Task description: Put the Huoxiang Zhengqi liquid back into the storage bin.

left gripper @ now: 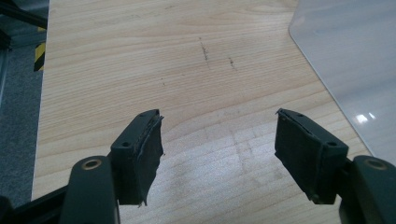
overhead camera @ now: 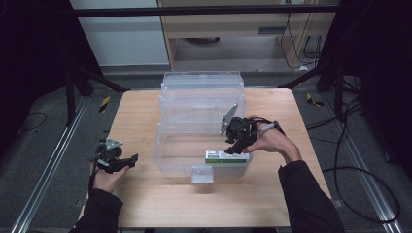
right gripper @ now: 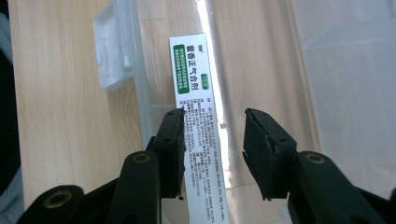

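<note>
Boxes first: a big clear plastic bin (overhead camera: 201,126) is sitting in the middle of the high view, on a light wooden table (overhead camera: 145,194). Its see-through lid is standing open at the back. A small white latch (overhead camera: 202,175) is sticking out at the bin's front edge. Inside the bin, down at the lower right near the front wall, a long thin box (overhead camera: 226,157) is lying flat.

That box is looking white with green patches and lots of tiny dark writing. In the right gripper view it (right gripper: 198,121) is running up the middle of the frame, with one green patch near its top end.

The right gripper (overhead camera: 238,141) is hanging over the box inside the bin. Its jaws are standing partly open. The box is lying between them, near the left jaw, and I cannot tell if that jaw is touching it.

The left gripper (overhead camera: 119,162) is sitting at the lower left of the high view, over bare table. Its jaws are standing wide apart and holding nothing.
</note>
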Demonstrator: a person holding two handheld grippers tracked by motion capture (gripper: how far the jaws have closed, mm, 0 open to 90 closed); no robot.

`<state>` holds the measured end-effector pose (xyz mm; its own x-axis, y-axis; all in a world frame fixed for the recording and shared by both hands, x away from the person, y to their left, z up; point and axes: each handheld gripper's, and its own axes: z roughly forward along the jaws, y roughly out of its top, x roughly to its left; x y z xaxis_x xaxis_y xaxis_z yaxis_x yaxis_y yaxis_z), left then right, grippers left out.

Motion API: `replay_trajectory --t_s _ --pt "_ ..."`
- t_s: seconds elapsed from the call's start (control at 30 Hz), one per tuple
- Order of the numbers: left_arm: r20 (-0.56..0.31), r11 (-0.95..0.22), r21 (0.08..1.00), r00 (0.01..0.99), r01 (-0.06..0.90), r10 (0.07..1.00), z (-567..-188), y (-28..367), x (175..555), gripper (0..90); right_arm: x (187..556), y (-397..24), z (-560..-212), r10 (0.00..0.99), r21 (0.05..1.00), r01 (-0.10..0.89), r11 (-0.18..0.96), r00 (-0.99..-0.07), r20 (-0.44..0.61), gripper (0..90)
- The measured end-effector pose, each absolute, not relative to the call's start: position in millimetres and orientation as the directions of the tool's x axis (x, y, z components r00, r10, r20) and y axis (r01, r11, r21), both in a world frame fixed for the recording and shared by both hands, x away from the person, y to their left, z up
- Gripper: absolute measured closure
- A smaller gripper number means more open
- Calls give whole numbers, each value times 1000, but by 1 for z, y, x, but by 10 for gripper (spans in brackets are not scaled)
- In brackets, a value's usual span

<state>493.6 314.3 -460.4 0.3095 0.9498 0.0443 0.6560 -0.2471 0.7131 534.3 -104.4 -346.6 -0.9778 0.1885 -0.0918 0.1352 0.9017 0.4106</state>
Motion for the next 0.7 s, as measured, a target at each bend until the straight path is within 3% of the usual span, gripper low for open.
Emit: replay_trajectory --t_s 0.7 --pt "37 -247 718 319 651 947 -459 312 493 323 517 -112 -314 263 524 156 837 -955 -135 556"
